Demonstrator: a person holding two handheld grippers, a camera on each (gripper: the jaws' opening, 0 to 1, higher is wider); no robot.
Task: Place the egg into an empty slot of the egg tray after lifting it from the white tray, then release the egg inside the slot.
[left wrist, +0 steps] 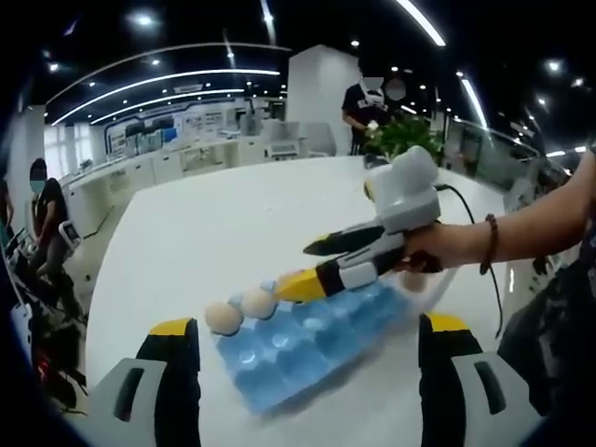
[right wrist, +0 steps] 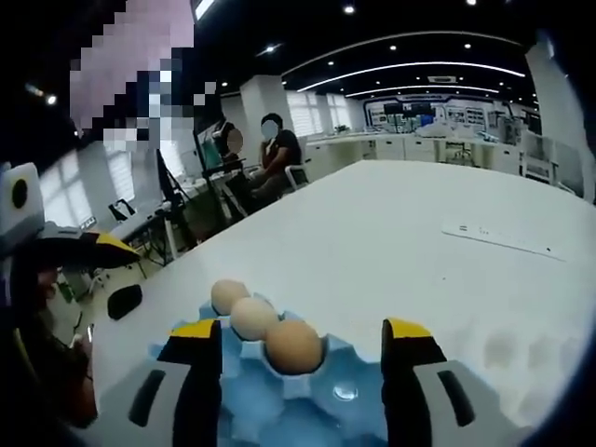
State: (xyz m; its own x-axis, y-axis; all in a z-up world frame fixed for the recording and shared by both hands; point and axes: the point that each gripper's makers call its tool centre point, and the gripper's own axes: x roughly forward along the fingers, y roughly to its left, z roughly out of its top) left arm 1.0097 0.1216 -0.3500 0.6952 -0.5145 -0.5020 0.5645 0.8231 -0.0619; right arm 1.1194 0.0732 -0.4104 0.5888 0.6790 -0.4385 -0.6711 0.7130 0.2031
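On white glossy table (right wrist: 419,223), your moulded blue plastic egg tray (left wrist: 307,349) holds three smooth oval eggs in a row. Nearest brown egg (right wrist: 294,345) sits in a slot between right gripper (right wrist: 303,358)'s spread jaws, untouched. Left gripper (left wrist: 307,349) jaws wide apart, holding nothing.

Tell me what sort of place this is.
Probably an open-plan office or lab hall: long ceiling light strips, rows of white desks with equipment, and seated people at workstations. The blue egg tray sits on a big white table.
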